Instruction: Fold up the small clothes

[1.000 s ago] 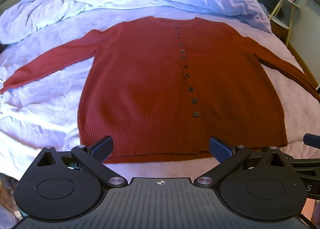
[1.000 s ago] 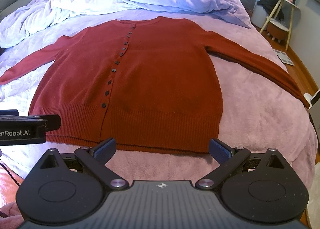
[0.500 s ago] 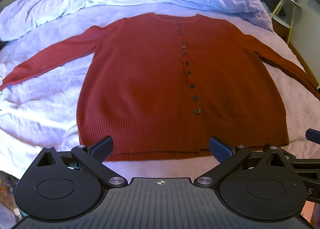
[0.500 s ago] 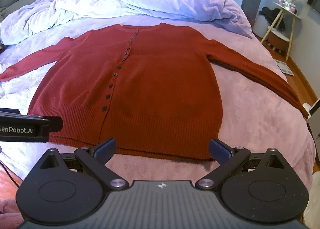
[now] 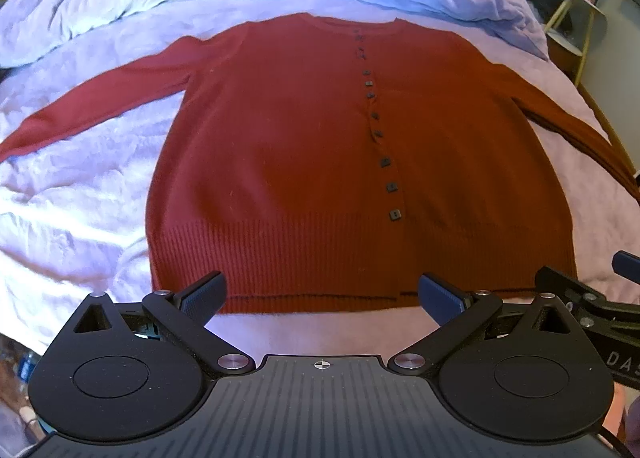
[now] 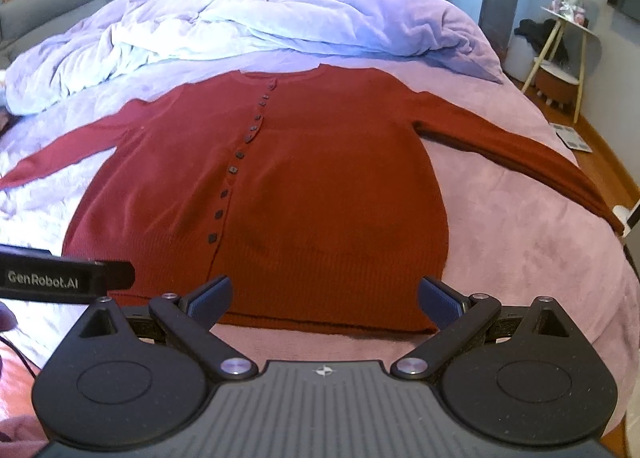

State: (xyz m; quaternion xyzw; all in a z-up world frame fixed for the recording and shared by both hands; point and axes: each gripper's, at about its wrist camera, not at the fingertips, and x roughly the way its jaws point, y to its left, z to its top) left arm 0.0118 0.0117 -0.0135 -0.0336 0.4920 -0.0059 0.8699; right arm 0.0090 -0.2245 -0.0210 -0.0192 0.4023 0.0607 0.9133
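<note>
Item: red cardigan [image 5: 280,161], buttoned, laid flat front-up on bed [image 6: 520,250] w/ both sleeves spread out to 9 and 3 o'clock, hem nearest the claws. Left claw [image 5: 322,294] and right claw [image 6: 324,296]: both wide, holding nothing, hovering just short of the hem, side by side. Also: crumpled lilac duvet [image 6: 260,17] at 12 o'clock beyond collar; side stand [image 6: 560,49] approx. 2 o'clock.
</note>
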